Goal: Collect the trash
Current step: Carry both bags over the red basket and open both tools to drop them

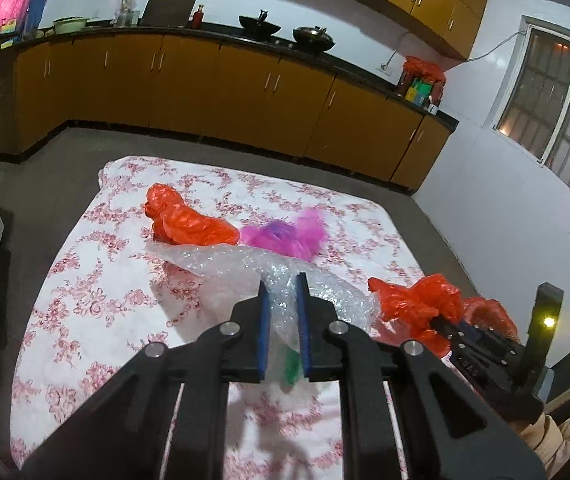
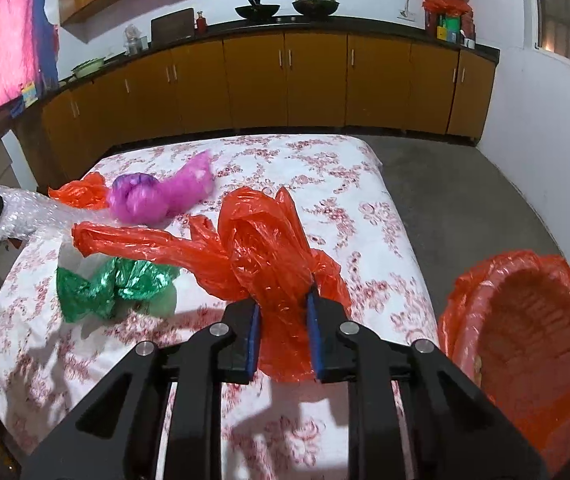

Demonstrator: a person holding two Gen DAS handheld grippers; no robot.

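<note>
My left gripper (image 1: 283, 284) is shut on a clear bubble wrap sheet (image 1: 221, 260), held above the floral table (image 1: 85, 320). My right gripper (image 2: 284, 296) is shut on a big orange plastic bag (image 2: 261, 240) that trails left over the table (image 2: 365, 240); the same gripper and bag show at the right in the left wrist view (image 1: 417, 304). On the table lie a second orange bag (image 1: 185, 220) (image 2: 81, 192), a pink and purple bag (image 1: 285, 234) (image 2: 157, 196) and a green bag (image 2: 113, 284), partly visible through the wrap (image 1: 293, 364).
A basket lined with an orange bag (image 2: 525, 344) stands right of the table, low. Yellow kitchen cabinets (image 1: 205, 80) with a dark counter run along the back wall. Grey floor surrounds the table. A window (image 1: 557, 120) is at the right.
</note>
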